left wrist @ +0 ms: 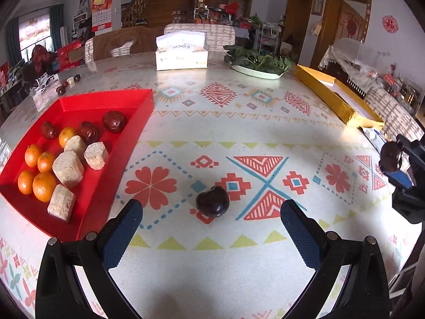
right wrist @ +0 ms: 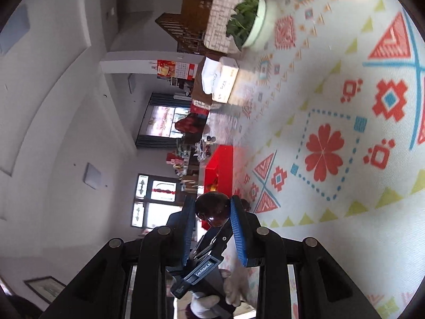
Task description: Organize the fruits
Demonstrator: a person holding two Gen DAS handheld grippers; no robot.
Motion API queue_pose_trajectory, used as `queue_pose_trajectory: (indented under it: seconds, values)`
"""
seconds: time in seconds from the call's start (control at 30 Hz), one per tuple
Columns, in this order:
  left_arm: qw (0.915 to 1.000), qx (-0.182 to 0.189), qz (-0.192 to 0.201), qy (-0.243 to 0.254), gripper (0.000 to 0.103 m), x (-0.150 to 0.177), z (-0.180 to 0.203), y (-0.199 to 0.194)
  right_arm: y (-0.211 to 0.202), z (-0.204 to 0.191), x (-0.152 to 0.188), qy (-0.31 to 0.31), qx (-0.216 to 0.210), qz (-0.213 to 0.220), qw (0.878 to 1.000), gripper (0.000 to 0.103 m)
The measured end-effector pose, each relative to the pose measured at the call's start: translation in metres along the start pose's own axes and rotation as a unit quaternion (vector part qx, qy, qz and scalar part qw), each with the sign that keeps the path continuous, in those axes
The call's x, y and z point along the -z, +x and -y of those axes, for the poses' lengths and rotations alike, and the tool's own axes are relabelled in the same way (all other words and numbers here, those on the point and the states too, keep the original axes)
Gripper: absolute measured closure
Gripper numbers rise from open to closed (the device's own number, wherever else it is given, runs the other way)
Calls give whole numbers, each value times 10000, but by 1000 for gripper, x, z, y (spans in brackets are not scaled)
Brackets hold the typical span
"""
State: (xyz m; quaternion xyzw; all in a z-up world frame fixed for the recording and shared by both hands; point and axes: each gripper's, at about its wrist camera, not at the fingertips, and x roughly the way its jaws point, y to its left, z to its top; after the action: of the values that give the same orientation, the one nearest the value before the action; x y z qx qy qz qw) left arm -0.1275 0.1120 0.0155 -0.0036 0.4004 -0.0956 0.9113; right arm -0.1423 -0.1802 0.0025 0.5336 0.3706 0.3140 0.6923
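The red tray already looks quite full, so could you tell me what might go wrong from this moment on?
1. The right gripper pinches a dark round fruit only near its fingertips while rolled sideways; the glossy fruit could slip out.
2. The red tray is crowded at the near end with oranges and pale blocks; a dropped fruit may bounce or roll.
3. The loose dark fruit on the tablecloth between the left gripper fingers could roll if nudged.

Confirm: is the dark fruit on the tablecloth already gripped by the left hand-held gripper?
No, the dark fruit lies free on the tablecloth, ahead of the left hand-held gripper, whose jaws stand wide open.
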Motion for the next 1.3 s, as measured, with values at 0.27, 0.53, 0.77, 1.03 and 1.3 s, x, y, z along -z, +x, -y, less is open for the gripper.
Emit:
queue_pose_trajectory:
  seconds: [0.27,0.53,0.77,1.03,1.3]
  values:
    - [9981,-180,-362,459,0,-7,22,25,-16,-15,4,-571,727,398,9949,73]
    - [9962,-82,-681,544,22,-8,25,39,-16,-8,0,-651,869,385,9933,73]
    - [9984,-208,-395,360,74,-12,15,27,-9,-9,-3,-692,953,363,9924,73]
    - [9991,165,8,-388,78,-10,-26,2,4,-20,1,-838,1097,339,9898,73]
    - [9905,618,391,-1164,78,-4,-84,-32,28,-29,7,-1032,1146,168,9879,73]
